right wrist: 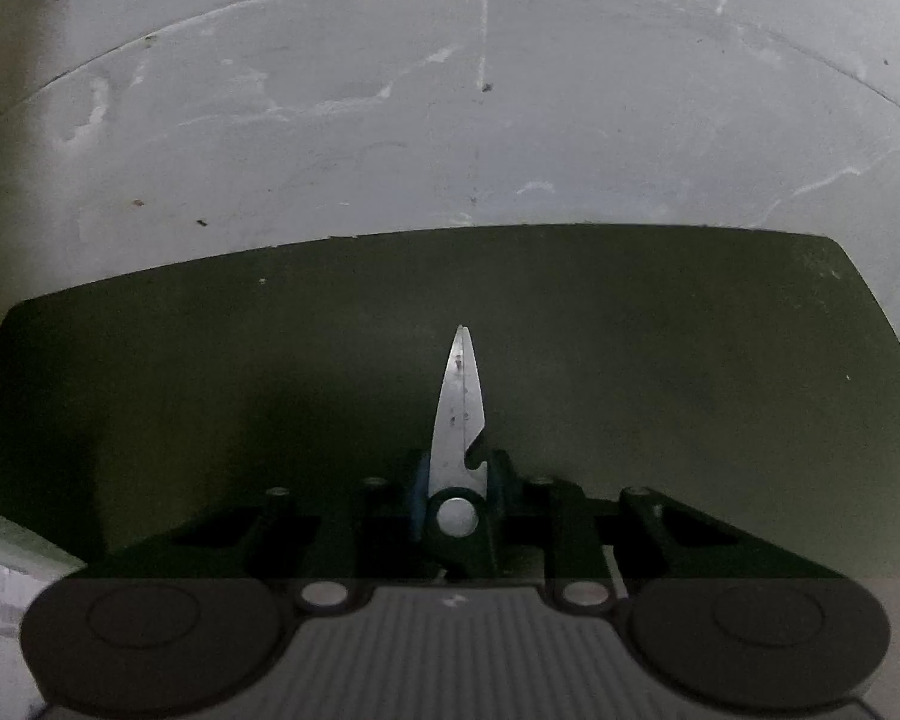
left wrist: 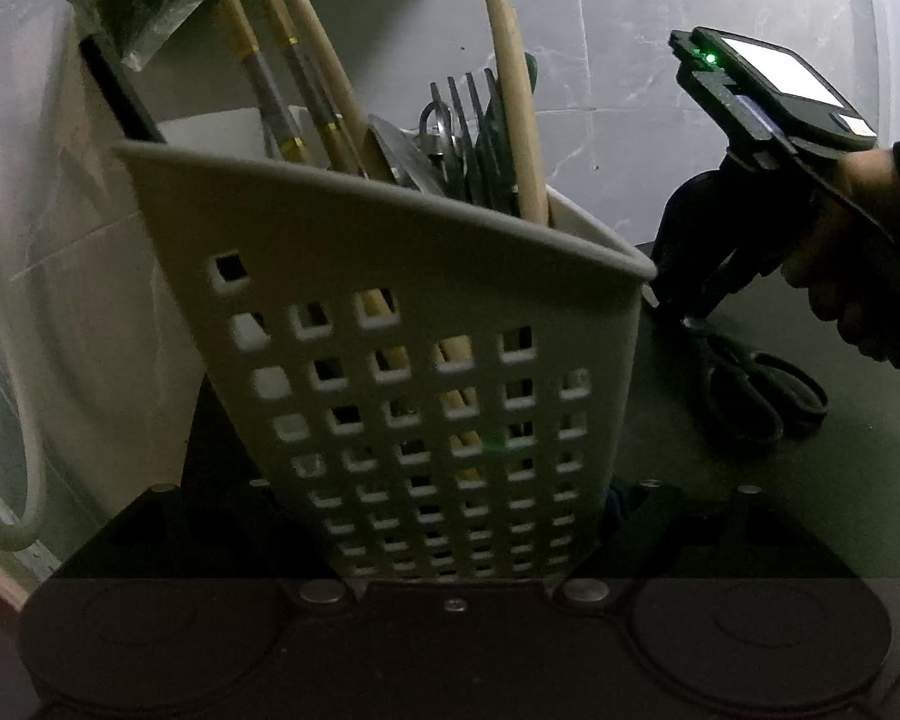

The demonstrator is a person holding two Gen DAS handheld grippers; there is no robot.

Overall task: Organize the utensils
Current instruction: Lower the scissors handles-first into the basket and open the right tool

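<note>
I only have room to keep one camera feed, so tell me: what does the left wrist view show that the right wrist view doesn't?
Only the left wrist view: the white perforated utensil basket held by the left claw, its chopsticks, fork and wooden handle, plus the person's hand and the scissors' black handles.

Only the right wrist view: the scissors' blades, closed, clamped in the right claw.

Both: the dark green mat and grey floor.

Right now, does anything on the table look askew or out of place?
Yes. The white perforated plastic utensil caddy leans to one side instead of standing upright, clamped low down by the left gripper. The black-handled scissors lie on the dark green tabletop, outside the caddy, with the right gripper around their pivot.
</note>
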